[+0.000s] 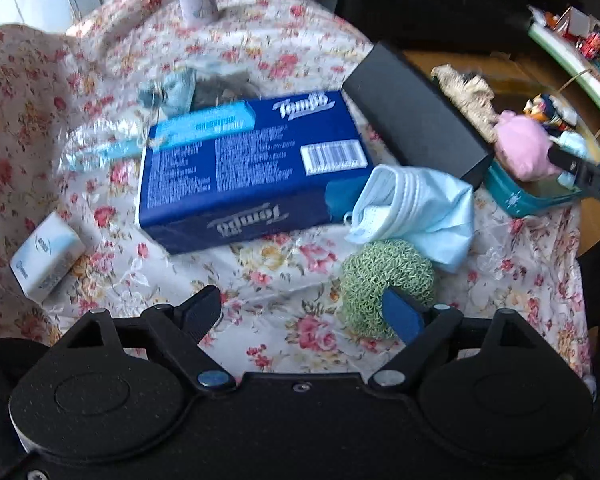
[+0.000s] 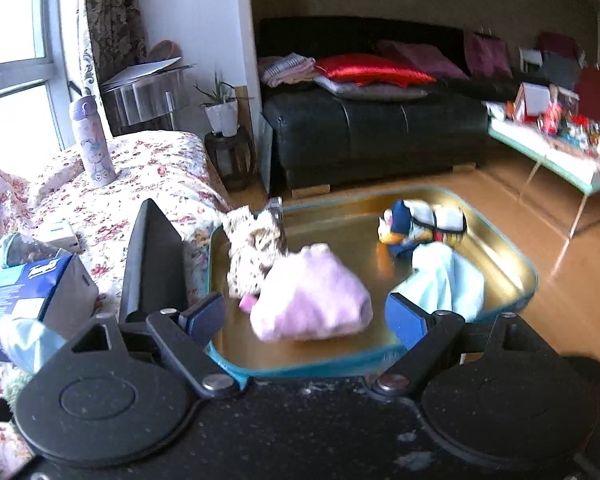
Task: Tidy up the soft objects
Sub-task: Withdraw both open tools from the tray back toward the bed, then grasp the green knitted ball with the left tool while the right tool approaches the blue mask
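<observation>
Over the floral counter (image 1: 284,344), both grippers spread wide, grasping nothing.
Left gripper (image 1: 304,316) hovers by a green scrubber (image 1: 380,276), one pad just in front of it; right gripper (image 2: 306,314) hangs released over a teal-rimmed tray (image 2: 528,276) holding a pink cloth (image 2: 312,300). Only the right view shows the black sofa (image 2: 364,128).

- The left gripper (image 1: 302,312) has a matte black, grainy body with two round housings, each with a raised oval in its middle.
- Black linkage arms pivot on silver rivets.
- Its fingers (image 1: 402,314) carry blue pads.
- The right gripper (image 2: 306,316) is built alike, its black body flecked with pale specks.
</observation>
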`<state>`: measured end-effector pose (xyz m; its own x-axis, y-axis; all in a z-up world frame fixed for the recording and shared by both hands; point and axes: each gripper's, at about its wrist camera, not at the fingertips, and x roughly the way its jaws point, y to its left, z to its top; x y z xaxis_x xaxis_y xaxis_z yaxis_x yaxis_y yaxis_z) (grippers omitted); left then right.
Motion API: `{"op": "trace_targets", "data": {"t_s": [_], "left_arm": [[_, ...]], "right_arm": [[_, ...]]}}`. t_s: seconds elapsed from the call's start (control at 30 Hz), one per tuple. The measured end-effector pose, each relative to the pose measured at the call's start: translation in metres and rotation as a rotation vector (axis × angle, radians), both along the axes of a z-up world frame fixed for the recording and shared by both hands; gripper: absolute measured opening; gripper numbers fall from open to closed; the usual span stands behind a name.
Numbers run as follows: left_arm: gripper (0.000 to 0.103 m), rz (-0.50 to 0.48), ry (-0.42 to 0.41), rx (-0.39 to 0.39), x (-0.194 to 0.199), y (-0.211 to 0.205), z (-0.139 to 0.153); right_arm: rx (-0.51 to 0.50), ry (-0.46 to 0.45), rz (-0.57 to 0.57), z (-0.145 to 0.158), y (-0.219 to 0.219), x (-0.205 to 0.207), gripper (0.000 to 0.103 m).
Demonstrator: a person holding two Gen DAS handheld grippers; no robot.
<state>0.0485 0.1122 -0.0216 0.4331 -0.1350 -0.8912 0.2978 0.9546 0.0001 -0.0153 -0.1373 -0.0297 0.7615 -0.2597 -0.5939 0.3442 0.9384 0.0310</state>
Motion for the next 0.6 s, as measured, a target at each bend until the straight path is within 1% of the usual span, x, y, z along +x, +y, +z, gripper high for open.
{"op": "trace_targets", "data": {"t_s": [0.1, 0.17, 0.23, 0.37, 0.43, 0.53, 0.6], "left_arm": [[0.085, -0.026, -0.028, -0.041, -0.005, 0.003, 0.004], [0.085, -0.048, -0.034, -0.066, -0.007, 0.004, 0.003], [0.085, -0.072, -0.042, -0.075, -0.009, 0.001, 0.001], [0.085, -0.139, -0.075, -0.103, -0.019, -0.005, 0.005], [0.085, -0.151, -0.086, -0.105, -0.021, -0.007, 0.006], [0.085, -0.148, -0.072, -0.106, -0.02, -0.007, 0.005], [0.085, -0.144, -0.044, -0.107, -0.016, -0.008, 0.002]], "right_arm": [[0.023, 0.019, -0.013, -0.005, 0.002, -0.004, 0.087], [0.007, 0.034, -0.006, -0.009, 0.005, -0.003, 0.087], [-0.006, 0.039, 0.003, -0.01, 0.006, -0.001, 0.087], [0.004, 0.043, 0.004, -0.011, 0.005, -0.001, 0.087], [0.001, 0.044, 0.007, -0.01, 0.005, -0.001, 0.087], [-0.004, 0.044, 0.017, -0.01, 0.006, -0.001, 0.087], [-0.009, 0.042, 0.028, -0.01, 0.008, -0.001, 0.087]]}}
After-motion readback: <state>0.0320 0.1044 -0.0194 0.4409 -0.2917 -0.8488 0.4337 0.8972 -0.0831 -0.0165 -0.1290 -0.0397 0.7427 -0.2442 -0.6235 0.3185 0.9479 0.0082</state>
